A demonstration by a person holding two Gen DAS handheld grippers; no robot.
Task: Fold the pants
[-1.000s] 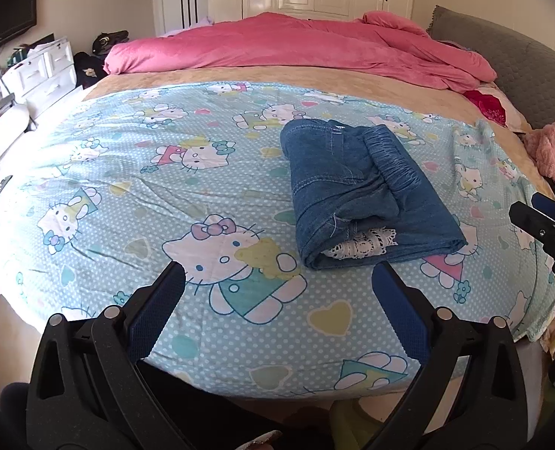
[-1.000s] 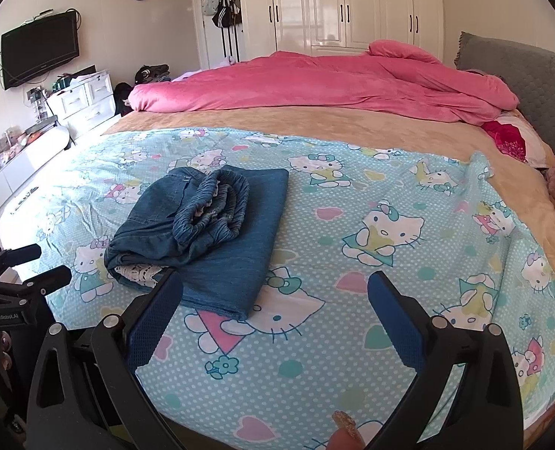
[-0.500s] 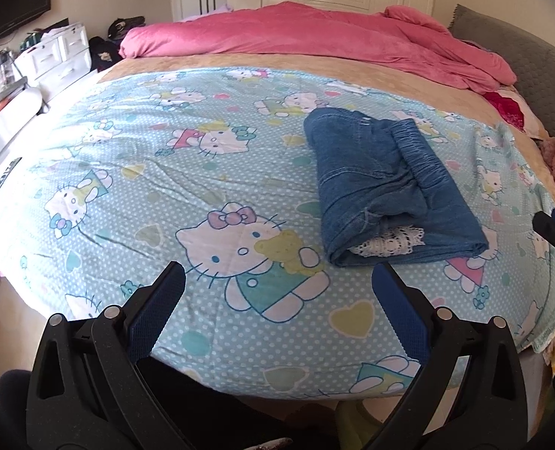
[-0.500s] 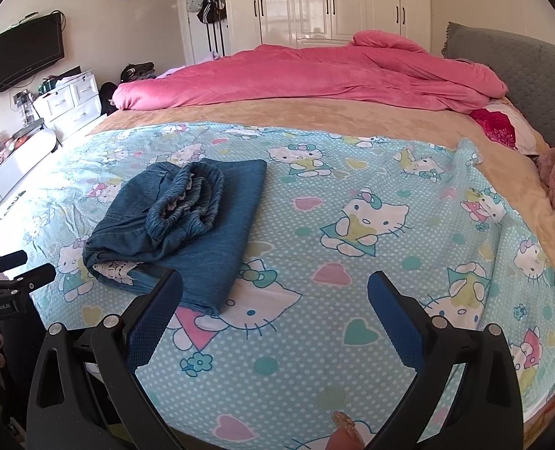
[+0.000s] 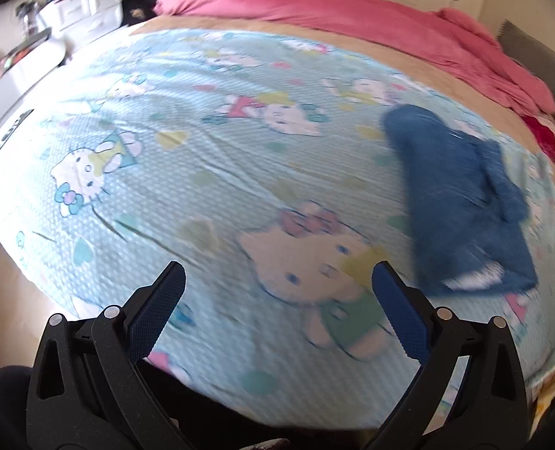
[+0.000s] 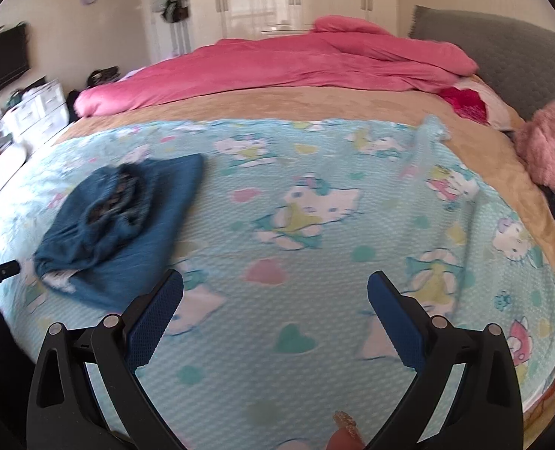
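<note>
The folded pants [image 5: 461, 202] lie on the cartoon-print blanket [image 5: 210, 172] near the bed's front edge, but motion blur smears their seams and the white trim at the near end. Their long axis runs from that near end away toward the pink duvet [image 6: 277, 71]. Both the left gripper [image 5: 277, 292] and the right gripper [image 6: 275, 296] hover empty above the blanket, jaws spread wide, clear of the pants.

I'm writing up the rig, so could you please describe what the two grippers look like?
Both look alike: the left gripper and right gripper each have two matte black plastic arms with silver rivets, tipped by dark blue textured pads. No cables or sleeves show.
</note>
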